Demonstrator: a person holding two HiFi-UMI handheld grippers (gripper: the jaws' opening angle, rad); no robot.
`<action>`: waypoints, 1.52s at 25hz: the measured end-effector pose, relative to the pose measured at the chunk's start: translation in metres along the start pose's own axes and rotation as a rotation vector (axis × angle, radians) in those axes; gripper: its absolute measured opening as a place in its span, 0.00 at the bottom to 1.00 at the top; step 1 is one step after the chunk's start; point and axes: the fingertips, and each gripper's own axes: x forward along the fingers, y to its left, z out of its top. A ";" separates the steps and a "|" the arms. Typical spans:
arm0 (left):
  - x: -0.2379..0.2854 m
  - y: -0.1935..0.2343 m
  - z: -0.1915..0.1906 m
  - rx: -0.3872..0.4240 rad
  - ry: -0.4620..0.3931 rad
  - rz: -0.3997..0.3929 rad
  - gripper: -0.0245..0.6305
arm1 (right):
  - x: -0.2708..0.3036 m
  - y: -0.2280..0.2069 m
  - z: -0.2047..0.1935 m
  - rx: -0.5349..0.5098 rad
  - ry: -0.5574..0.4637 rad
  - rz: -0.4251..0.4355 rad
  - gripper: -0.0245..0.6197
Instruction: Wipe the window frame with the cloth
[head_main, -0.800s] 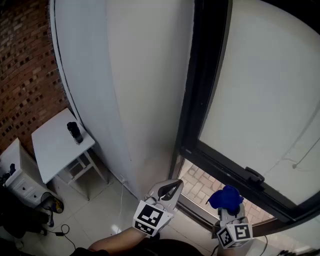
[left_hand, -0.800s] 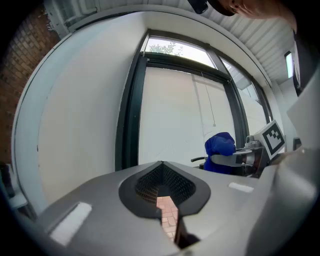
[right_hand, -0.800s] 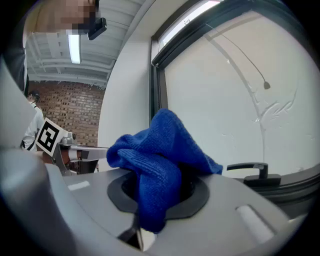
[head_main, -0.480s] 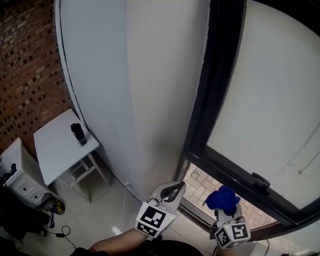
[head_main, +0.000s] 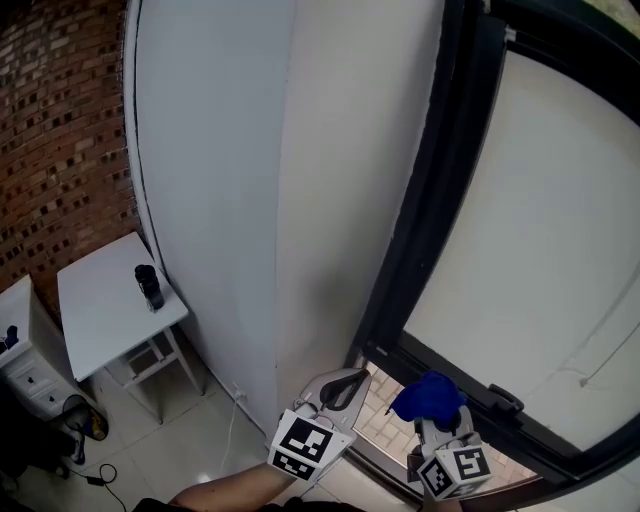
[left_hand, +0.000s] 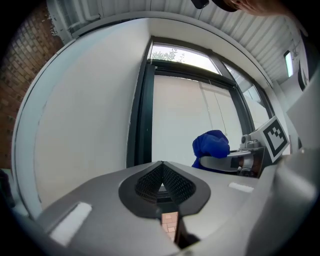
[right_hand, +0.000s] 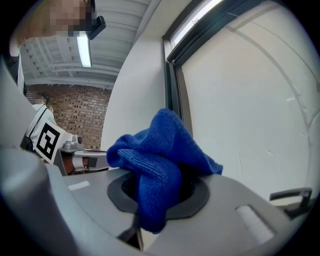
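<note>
The window frame (head_main: 420, 230) rises just ahead of the right tool (head_main: 437, 425), which pinches the cloth (head_main: 425, 397). The left tool (head_main: 340, 385) is pressed together, empty.

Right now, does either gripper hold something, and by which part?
The right gripper is shut on the blue cloth, pinching a bunched fold; the rest puffs out above its jaws. The left gripper is shut and holds nothing.

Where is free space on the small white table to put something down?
The small white square table is bare except for a black cylindrical object near its right-hand corner; the half toward the red brick wall is free. The floor left of it, with cables, is crowded.
</note>
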 end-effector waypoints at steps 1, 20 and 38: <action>0.005 0.002 0.009 0.003 -0.008 0.009 0.03 | 0.005 -0.001 0.011 -0.008 -0.012 0.012 0.16; 0.077 0.031 0.174 0.105 -0.178 0.104 0.03 | 0.086 -0.016 0.214 -0.191 -0.206 0.145 0.16; 0.102 0.061 0.327 0.160 -0.333 0.169 0.03 | 0.131 0.003 0.394 -0.389 -0.319 0.178 0.16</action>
